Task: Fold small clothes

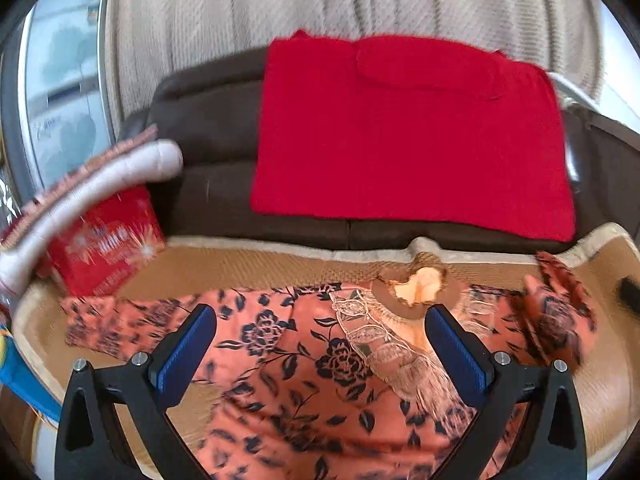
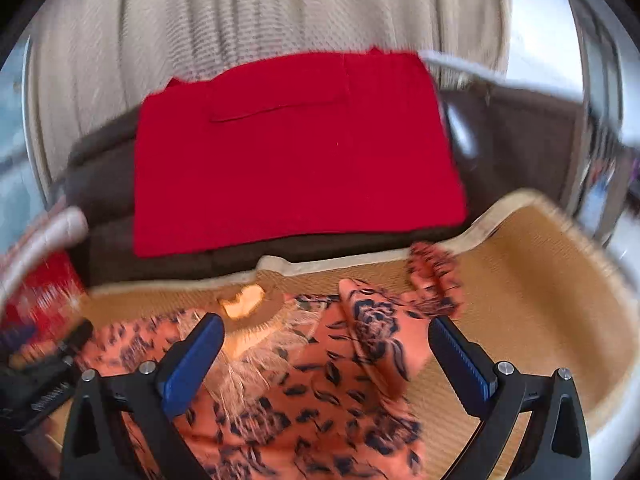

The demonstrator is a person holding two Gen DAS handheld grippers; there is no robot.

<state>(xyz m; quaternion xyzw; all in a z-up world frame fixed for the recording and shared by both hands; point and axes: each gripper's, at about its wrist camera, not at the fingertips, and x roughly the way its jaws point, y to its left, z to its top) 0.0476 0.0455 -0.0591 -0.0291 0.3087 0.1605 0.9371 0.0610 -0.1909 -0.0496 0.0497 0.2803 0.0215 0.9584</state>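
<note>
A small orange top (image 1: 304, 364) with a dark flower print and a lace-trimmed neckline lies spread on a tan woven mat (image 1: 224, 268). My left gripper (image 1: 320, 320) hovers over its chest, open, with nothing between the blue pads. In the right wrist view the same orange top (image 2: 320, 392) shows its right sleeve bunched and turned inward. My right gripper (image 2: 326, 330) stands open above that sleeve side, holding nothing. At the left edge of the right wrist view, part of the left gripper's black frame (image 2: 44, 376) shows. Both views are motion-blurred.
A folded red sweater (image 1: 404, 132) lies on a dark brown couch (image 1: 208, 136) behind the mat. A red box (image 1: 104, 240) with a rolled pale cloth (image 1: 96, 184) on it stands at the mat's left end. Beige curtains (image 1: 320, 0) hang behind.
</note>
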